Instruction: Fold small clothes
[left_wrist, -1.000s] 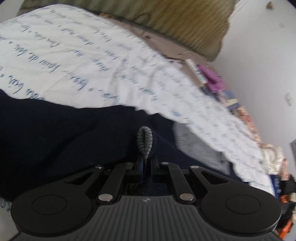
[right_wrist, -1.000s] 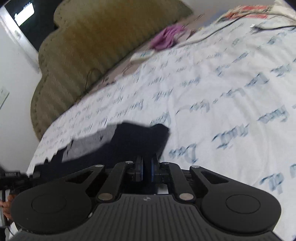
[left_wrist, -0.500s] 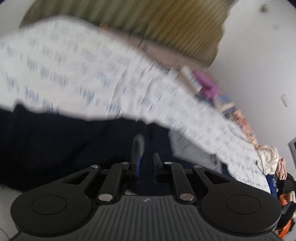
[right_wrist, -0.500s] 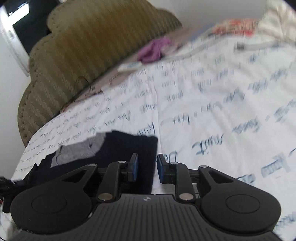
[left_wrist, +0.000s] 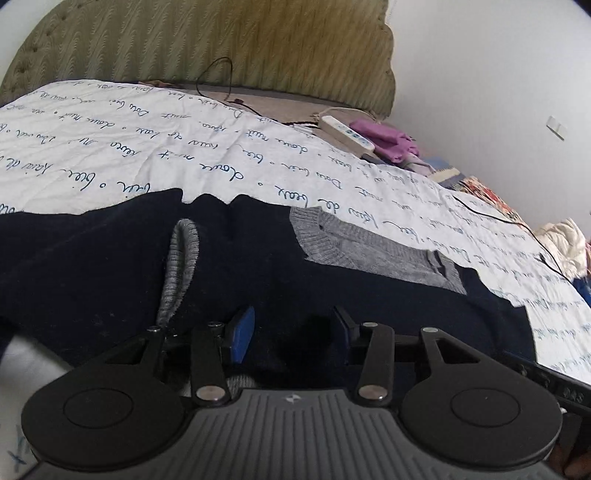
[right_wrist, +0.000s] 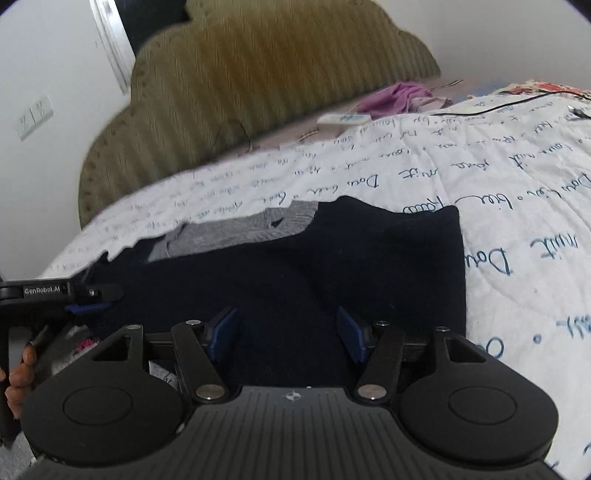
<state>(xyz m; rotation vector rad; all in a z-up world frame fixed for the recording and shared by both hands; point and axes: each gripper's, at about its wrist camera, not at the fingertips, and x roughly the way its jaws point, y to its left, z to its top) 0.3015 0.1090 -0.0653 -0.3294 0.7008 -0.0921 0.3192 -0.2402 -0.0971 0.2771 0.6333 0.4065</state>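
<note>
Both the left gripper (left_wrist: 291, 338) and right gripper (right_wrist: 288, 332) are opening empty over the dark sweater (right_wrist: 295, 273), releasing a fold; regripping an edge seems next.

navy sweater (right_wrist: 332, 266), right claw (right_wrist: 288, 332) opening above

sweater (left_wrist: 258, 280) flat on quilt (left_wrist: 147, 147), headboard (left_wrist: 184, 40) behind, power strip (left_wrist: 347, 136) between them
</note>
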